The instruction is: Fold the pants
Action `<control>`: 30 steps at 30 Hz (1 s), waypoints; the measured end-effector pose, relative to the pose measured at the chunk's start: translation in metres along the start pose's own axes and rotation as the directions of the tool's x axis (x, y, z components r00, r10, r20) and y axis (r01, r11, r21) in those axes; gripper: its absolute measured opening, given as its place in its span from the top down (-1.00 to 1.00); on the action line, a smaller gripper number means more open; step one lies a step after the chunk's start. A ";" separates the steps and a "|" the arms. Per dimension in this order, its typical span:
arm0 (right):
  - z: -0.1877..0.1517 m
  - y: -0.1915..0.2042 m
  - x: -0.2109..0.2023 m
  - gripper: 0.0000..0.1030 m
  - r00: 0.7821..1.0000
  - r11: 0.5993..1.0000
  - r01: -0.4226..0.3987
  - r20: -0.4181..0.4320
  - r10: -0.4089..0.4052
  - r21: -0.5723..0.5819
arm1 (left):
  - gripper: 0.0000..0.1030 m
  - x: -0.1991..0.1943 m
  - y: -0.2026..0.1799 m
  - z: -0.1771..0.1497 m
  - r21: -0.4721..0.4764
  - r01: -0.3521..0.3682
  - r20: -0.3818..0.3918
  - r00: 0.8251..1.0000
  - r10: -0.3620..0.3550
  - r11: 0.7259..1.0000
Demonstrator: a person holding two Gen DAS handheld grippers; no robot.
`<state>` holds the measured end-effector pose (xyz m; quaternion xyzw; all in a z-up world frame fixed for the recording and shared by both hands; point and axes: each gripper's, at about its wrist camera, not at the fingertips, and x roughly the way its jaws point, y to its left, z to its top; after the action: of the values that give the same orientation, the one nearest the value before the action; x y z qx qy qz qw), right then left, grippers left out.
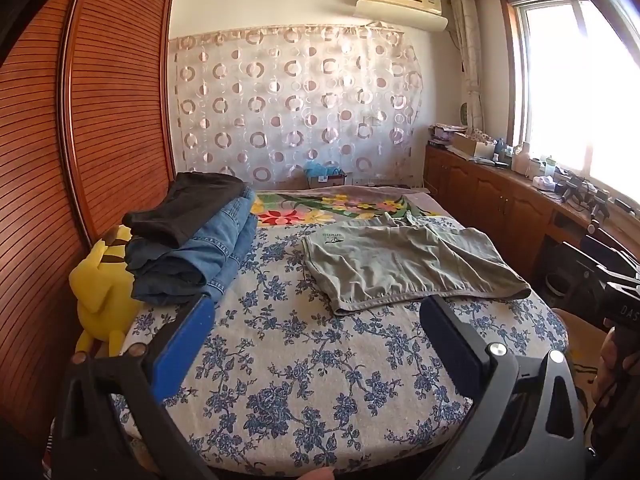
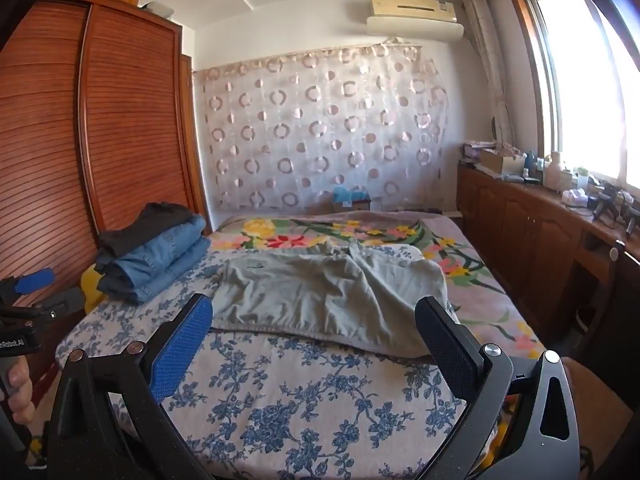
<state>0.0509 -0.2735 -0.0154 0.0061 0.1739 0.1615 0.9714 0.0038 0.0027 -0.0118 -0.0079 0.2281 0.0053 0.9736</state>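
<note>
A pair of grey-green pants (image 1: 404,262) lies spread flat on the bed, waistband toward me, legs pointing to the far wall; it also shows in the right wrist view (image 2: 332,292). My left gripper (image 1: 316,320) is open and empty, held above the blue-flowered sheet just short of the waistband. My right gripper (image 2: 316,328) is open and empty, its fingertips level with the waistband's near edge. The left gripper also shows at the left edge of the right wrist view (image 2: 36,292).
A stack of folded jeans and dark clothes (image 1: 192,240) sits at the bed's left, beside a yellow plush toy (image 1: 102,288). A wooden wardrobe (image 1: 80,120) stands on the left. Low cabinets with clutter (image 1: 520,184) run under the window on the right.
</note>
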 end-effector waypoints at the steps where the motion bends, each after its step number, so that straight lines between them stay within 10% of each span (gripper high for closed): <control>1: 0.000 0.000 0.000 -1.00 1.000 1.000 0.001 0.000 -0.001 0.000 | -1.00 0.000 0.001 0.000 -0.001 0.000 -0.001 1.000 0.000 1.000; 30: -0.001 0.000 0.000 -1.00 1.000 1.000 0.000 -0.003 0.000 0.000 | -1.00 0.001 0.001 0.002 0.005 0.004 -0.004 1.000 -0.004 1.000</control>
<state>0.0504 -0.2732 -0.0166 0.0061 0.1752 0.1615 0.9712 0.0056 0.0038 -0.0106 -0.0058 0.2300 0.0028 0.9732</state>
